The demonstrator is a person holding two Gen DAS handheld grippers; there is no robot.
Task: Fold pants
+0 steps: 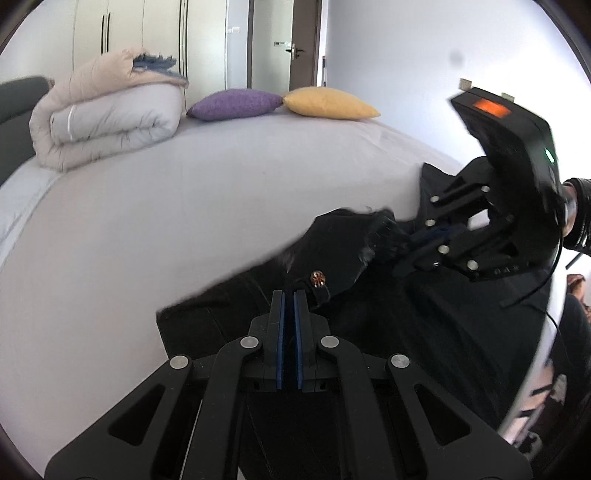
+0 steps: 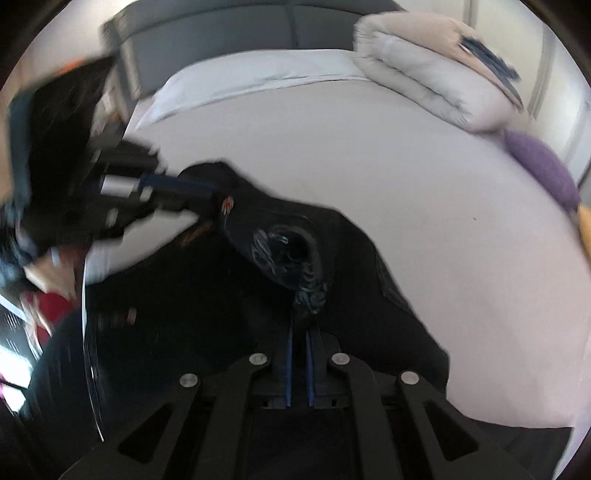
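Observation:
Black pants [image 1: 332,254] lie on the near part of the bed, their waistband with a copper button [image 1: 317,278] lifted. My left gripper [image 1: 290,295] is shut on the waistband right by the button. My right gripper [image 1: 400,245] comes in from the right and is shut on the waistband's other end. In the right wrist view my right gripper [image 2: 299,321] pinches the black pants [image 2: 332,258], and my left gripper [image 2: 218,201] holds the waistband at the left by the button. Both frames are motion-blurred.
A pale sheet covers the bed [image 1: 184,206]. A rolled duvet [image 1: 107,110], a purple cushion [image 1: 236,103] and a yellow cushion [image 1: 328,103] lie at the far side. A grey headboard [image 2: 221,22] stands behind, with wardrobes and a door beyond.

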